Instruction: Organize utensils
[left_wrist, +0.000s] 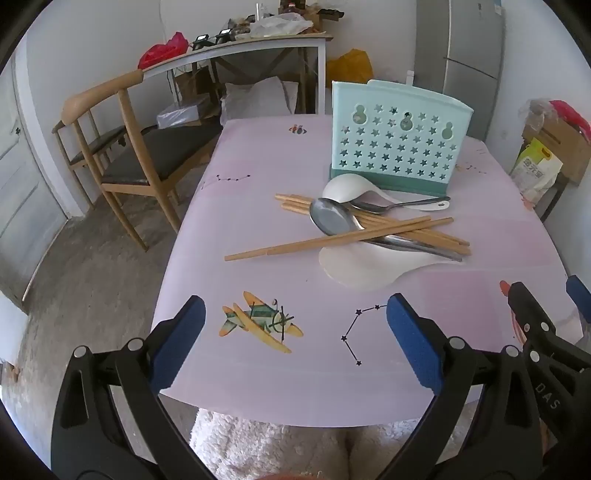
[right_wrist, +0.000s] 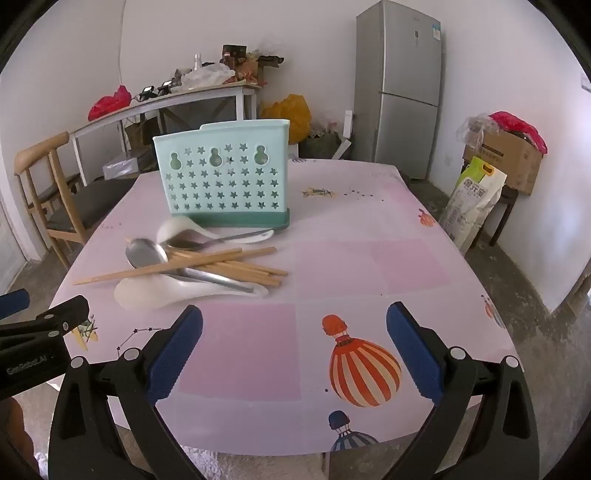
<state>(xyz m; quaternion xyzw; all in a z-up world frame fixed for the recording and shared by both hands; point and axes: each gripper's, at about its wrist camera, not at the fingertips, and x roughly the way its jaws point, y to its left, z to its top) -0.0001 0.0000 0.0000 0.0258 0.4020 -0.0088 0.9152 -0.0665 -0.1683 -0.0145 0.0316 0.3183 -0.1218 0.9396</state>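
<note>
A mint-green utensil holder (left_wrist: 397, 142) (right_wrist: 221, 181) with star-shaped holes stands upright toward the far side of the pink table (left_wrist: 258, 229) (right_wrist: 369, 266). In front of it lies a heap: several wooden chopsticks (left_wrist: 332, 238) (right_wrist: 221, 264), two metal spoons (left_wrist: 330, 218) (right_wrist: 146, 253) and two white spoons (left_wrist: 365, 267) (right_wrist: 147, 291). My left gripper (left_wrist: 295, 343) hovers open over the near table edge, short of the heap, nothing between its blue pads. My right gripper (right_wrist: 295, 347) is open too, empty, to the right of the heap.
A wooden chair (left_wrist: 122, 147) (right_wrist: 48, 192) stands left of the table, with a cluttered white side table (left_wrist: 236, 48) (right_wrist: 166, 99) behind it. A grey fridge (right_wrist: 402, 85), a cardboard box (right_wrist: 506, 158) and a rice bag (right_wrist: 469, 203) are at the back right. White fluffy fabric (left_wrist: 273, 446) lies below the near edge.
</note>
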